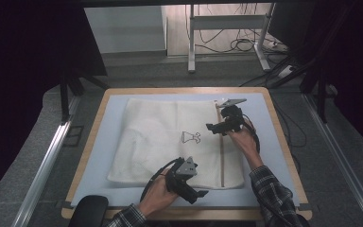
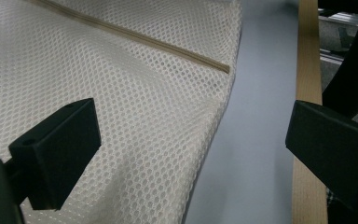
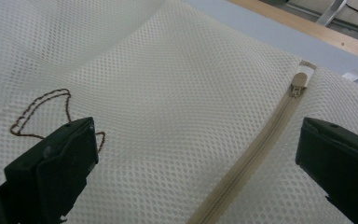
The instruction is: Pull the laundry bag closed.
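Holding a black two-jaw tool in each hand, you worked over the flat cream-white mesh laundry bag that lay spread on the pale blue mat covering the wooden counter. Your left tool hovered at the bag's near edge, close to its near right corner, with its jaws spread wide apart and nothing between them; in the left gripper view the mesh passed under one jaw while the other jaw hung over the counter's wooden rim. Your right tool sat over the far right part of the bag, beside the beige zipper that ran along the bag's right side. Its jaws stood fully apart, gripping nothing, with the zipper lying on the mesh between them. The small beige zipper pull rested at the far end of the zipper, near the bag's far right corner. A brown stitched outline figure marked the middle of the bag, just left of the right tool.
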Demonstrator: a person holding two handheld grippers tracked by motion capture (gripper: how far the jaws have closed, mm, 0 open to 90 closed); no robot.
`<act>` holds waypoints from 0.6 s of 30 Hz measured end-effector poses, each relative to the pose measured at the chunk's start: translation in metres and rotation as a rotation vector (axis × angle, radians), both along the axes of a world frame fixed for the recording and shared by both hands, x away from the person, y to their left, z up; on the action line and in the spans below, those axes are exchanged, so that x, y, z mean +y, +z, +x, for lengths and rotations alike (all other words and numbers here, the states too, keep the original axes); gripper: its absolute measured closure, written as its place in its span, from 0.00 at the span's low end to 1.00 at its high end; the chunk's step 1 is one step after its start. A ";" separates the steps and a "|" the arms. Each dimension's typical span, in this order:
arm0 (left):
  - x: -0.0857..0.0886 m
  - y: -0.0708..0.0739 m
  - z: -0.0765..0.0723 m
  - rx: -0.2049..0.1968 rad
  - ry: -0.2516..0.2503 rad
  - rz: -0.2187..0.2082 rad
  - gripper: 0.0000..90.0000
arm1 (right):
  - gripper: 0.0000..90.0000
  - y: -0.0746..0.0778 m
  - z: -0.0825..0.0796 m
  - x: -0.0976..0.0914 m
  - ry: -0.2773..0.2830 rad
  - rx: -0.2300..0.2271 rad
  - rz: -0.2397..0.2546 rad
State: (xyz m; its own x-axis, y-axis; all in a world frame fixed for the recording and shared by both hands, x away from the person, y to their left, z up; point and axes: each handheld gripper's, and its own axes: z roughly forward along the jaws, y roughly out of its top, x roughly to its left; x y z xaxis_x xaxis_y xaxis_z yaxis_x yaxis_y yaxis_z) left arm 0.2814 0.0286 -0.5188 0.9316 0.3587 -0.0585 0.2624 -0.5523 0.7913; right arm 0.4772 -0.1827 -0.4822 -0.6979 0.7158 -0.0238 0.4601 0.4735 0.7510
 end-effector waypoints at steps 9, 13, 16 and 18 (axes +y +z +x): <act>0.005 -0.001 0.000 -0.052 0.007 -0.006 0.02 | 0.00 0.008 -0.019 0.000 0.017 -0.031 -0.001; 0.007 0.002 0.000 -0.065 0.009 0.008 0.01 | 0.00 0.009 -0.027 0.000 0.034 -0.044 -0.010; 0.009 0.003 0.000 -0.069 0.017 0.013 0.01 | 0.00 0.009 -0.031 -0.001 0.043 -0.038 0.003; 0.010 0.003 0.000 -0.068 0.024 0.009 0.01 | 0.00 0.010 -0.034 -0.001 0.053 -0.037 0.003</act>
State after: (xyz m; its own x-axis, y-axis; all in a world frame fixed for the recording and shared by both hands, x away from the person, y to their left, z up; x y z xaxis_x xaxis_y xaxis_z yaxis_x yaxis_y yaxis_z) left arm 0.2815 0.0390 -0.5160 0.9246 0.3810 0.0085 0.2209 -0.5538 0.8028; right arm 0.4428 -0.1834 -0.4725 -0.7334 0.6781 -0.0478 0.4068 0.4941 0.7683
